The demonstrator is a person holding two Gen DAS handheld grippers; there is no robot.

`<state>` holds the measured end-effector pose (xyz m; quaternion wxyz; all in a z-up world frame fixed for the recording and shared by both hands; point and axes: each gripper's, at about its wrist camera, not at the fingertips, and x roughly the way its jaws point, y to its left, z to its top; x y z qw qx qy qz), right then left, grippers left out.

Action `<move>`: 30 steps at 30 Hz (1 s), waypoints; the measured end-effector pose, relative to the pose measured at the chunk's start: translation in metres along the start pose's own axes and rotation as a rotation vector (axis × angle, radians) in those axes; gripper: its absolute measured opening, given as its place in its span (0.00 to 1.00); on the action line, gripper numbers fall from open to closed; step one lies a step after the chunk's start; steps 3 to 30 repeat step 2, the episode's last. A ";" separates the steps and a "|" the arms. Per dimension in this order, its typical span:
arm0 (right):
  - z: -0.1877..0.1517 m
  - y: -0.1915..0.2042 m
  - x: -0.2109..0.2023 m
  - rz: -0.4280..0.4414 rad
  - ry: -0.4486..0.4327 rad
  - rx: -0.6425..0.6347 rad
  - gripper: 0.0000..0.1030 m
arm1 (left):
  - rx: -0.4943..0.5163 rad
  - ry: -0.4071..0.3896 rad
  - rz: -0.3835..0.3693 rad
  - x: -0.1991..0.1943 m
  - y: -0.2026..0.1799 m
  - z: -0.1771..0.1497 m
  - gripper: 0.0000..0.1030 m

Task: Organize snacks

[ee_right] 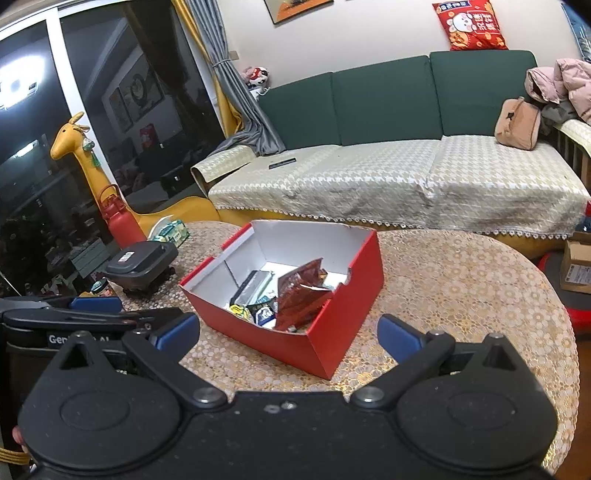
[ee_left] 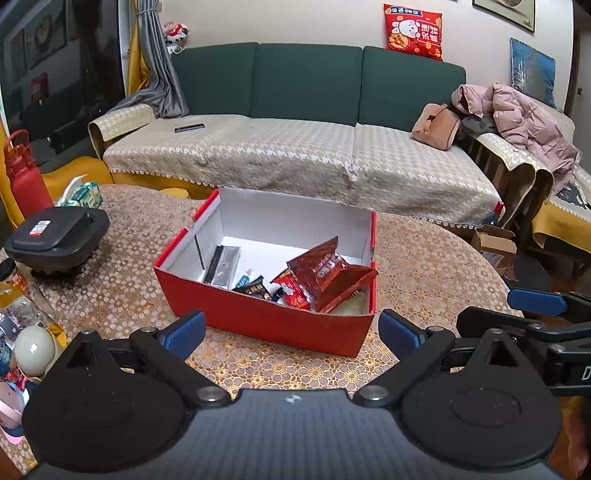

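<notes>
— Two tongs hover side by side above a round worktop covered in a gold, lace-patterned cloth. Both are released, blue-padded fingers spread wide with nothing between them.

— Which is which?

— The left tongs sit to the left, with the right tongs close beside them; each shows at the edge of the other's camera view. Both point at a red cardboard box with a white inside, standing open near the middle of the worktop.

— Where are the snacks?

— Inside that box. A large crinkled red snack bag leans tilted against the box's right wall. Beside it lie a smaller red packet, a dark wrapper and a long silvery-grey pack resting flat on the bottom. The print is too small to read.

— Anything else on the worktop?

— At the left edge, a black lidded container, a green-and-white pack of tissues, and a few jars and bottles, well apart from the box. A red flask stands behind them.

— And beyond?

— A green sofa with a cream patterned cover, a pink padded jacket heaped on its right end, and a red cushion on top of the backrest.
</notes>
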<state>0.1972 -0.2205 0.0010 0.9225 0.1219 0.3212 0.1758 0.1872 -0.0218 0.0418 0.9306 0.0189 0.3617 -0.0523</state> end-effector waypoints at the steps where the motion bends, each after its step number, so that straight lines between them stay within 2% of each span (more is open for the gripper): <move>1: -0.001 -0.002 0.001 -0.003 0.004 0.003 1.00 | 0.002 0.004 0.000 0.001 0.000 -0.001 0.98; 30: -0.002 -0.004 0.002 -0.007 0.008 0.006 1.00 | 0.003 0.008 -0.001 0.003 0.000 -0.002 0.98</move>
